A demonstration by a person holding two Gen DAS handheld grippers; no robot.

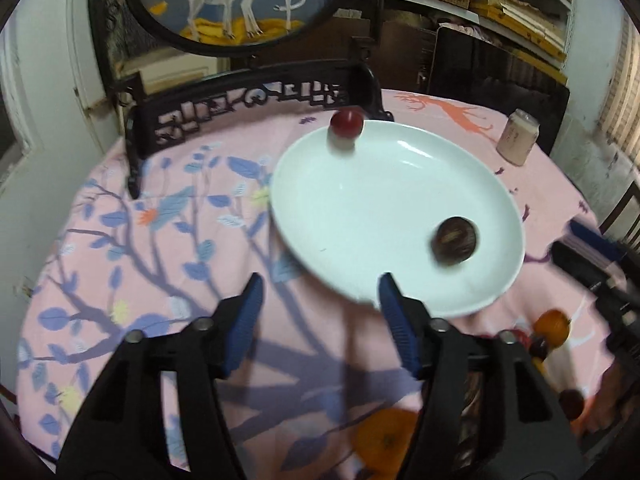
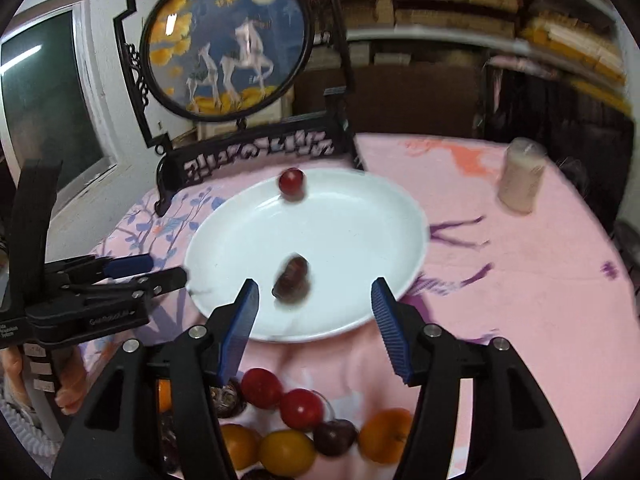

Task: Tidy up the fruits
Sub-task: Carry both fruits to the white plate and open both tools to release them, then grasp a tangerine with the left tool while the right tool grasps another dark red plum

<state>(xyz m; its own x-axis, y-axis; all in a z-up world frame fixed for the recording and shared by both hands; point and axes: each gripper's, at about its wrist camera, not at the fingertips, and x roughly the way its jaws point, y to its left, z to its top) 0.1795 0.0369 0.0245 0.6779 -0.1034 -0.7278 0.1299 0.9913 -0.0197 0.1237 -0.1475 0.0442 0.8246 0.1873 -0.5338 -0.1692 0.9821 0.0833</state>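
- One white plate (image 2: pixel 360 240), glossy, round and shallow, sits on the tabletop (image 2: pixel 520 300) toward its far edge, on a pink cloth printed with branches and leaves.
- Two fruits lie in the plate: one smooth red round fruit (image 2: pixel 291 181) at the far rim, and one dark brown wrinkled fruit (image 2: pixel 292 282), blurred, at the near side.
- A cluster of fruits (image 2: pixel 300 432) lies at the near edge of the tabletop: about three red or dark-red, about four orange or yellow, all round and smooth; others are hidden.
- One pale cylindrical jar (image 2: pixel 520 178) stands near the far right edge.
- Left gripper (image 1: pixel 320 304): ribbed blue jaws wide apart, nothing between them.
- Right gripper (image 2: pixel 316 312): jaws wide apart, empty, above the plate's near rim.
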